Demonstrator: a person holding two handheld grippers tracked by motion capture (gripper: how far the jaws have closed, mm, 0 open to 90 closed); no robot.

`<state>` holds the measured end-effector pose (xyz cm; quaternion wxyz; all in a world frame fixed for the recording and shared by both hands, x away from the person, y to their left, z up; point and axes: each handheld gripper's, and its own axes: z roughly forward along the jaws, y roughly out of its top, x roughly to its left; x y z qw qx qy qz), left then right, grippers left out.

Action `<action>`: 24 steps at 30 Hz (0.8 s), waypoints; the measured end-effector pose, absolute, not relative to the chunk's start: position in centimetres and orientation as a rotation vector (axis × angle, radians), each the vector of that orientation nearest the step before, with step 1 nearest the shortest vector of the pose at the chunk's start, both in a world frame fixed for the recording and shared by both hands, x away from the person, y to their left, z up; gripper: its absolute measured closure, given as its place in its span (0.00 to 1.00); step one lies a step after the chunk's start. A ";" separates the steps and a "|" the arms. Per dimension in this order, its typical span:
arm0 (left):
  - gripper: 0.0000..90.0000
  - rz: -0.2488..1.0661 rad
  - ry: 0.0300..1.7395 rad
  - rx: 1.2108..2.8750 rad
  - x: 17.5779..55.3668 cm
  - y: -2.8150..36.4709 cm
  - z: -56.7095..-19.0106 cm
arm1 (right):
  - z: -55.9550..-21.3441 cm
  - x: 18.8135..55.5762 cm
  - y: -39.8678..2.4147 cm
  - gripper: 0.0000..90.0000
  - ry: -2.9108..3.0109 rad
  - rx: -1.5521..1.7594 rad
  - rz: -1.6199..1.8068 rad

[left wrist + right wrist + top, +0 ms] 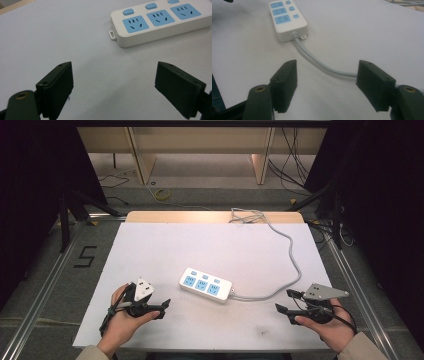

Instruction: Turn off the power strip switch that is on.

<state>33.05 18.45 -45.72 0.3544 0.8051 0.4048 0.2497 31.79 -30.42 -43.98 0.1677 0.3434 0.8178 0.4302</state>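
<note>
Both sets of fingers are released and grasp nothing: my left gripper (159,309) hovers low at the near left of the white table (165,250) and my right gripper (286,301) at the near right, each with jaws spread wide over bare surface. Between them, near the table's middle, I see the white power strip (206,285) lying flat with its three blue sockets up. Its grey cord (292,257) curves from the strip's right end past my right gripper toward the far edge.

Bare table (165,250) around power strip (206,285)
</note>
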 end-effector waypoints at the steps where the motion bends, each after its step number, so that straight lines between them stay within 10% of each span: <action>1: 0.17 0.654 1.043 2.084 33.1 18.5 -45.7 | -44.0 31.8 -30.4 0.44 2.327 0.980 1.218; 14: 0.18 0.661 1.069 2.074 33.1 18.5 -45.7 | -43.2 31.9 -30.0 0.99 2.358 0.985 1.115; 24: 0.18 0.665 1.082 2.066 33.3 18.4 -45.6 | -42.8 32.6 -29.3 1.00 2.384 0.995 1.089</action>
